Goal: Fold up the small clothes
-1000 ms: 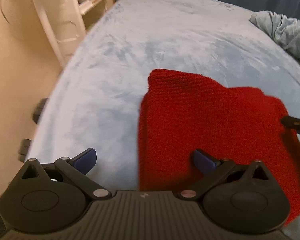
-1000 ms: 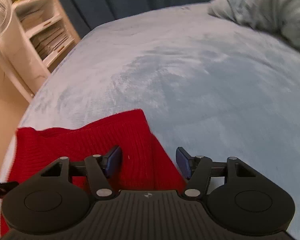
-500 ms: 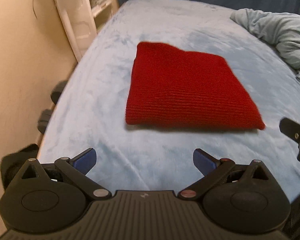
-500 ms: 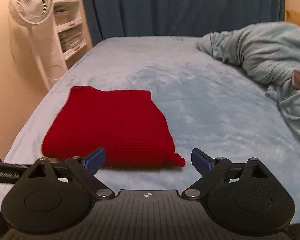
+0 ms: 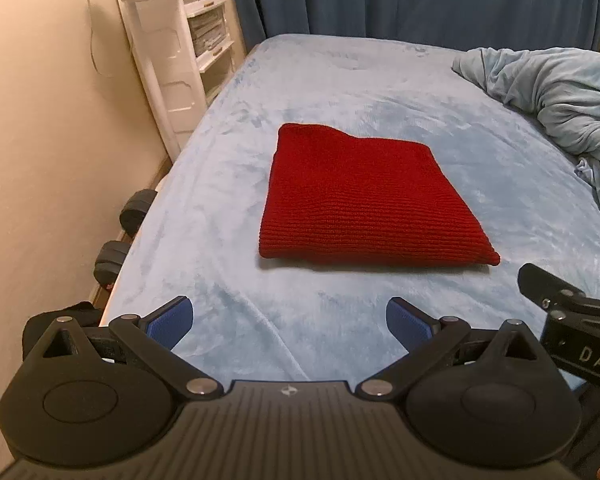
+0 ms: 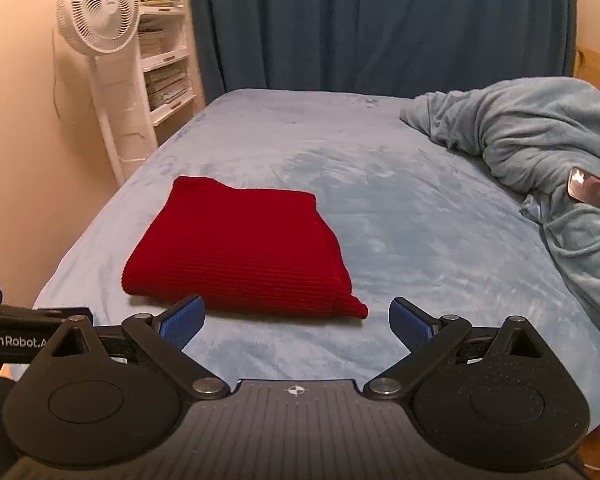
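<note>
A red knit garment (image 5: 364, 200) lies folded flat in a neat rectangle on the light blue bed cover (image 5: 340, 88); it also shows in the right wrist view (image 6: 244, 252). My left gripper (image 5: 290, 322) is open and empty, held back from the garment near the bed's front edge. My right gripper (image 6: 296, 320) is open and empty, just short of the garment's near edge. The right gripper also shows at the right edge of the left wrist view (image 5: 572, 304).
A crumpled pale blue blanket (image 6: 540, 148) is heaped on the bed's right side. A white standing fan (image 6: 100, 40) and white shelves (image 6: 164, 64) stand at the left by the wall. Dark blue curtains (image 6: 380, 24) hang behind. Black dumbbells (image 5: 120, 236) lie beside the bed.
Both grippers let go of the red garment and pulled back and up from it. The garment now lies folded on the bed in full view.
</note>
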`<state>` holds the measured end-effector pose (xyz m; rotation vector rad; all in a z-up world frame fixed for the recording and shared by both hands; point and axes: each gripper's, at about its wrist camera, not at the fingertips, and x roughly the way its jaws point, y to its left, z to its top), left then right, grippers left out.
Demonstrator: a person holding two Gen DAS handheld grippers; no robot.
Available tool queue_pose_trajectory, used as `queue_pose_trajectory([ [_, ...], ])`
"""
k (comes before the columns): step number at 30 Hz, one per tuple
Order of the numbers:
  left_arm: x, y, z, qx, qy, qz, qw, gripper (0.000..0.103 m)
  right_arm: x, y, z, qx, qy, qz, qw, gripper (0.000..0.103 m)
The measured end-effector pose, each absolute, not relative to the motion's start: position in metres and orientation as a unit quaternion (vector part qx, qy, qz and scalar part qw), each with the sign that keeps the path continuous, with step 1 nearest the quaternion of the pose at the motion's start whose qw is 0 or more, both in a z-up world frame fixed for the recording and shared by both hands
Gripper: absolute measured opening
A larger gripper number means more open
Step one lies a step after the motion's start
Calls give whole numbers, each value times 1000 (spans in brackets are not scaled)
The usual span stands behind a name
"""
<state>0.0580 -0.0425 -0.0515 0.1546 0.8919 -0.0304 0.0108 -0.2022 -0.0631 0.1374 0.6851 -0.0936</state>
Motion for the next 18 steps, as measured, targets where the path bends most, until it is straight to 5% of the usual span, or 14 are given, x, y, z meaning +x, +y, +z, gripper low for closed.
queue_pose_trajectory([
  [18, 51, -41, -48, 89, 420, -12, 903, 103, 6, -196, -59, 62, 331, -44, 941, 102],
])
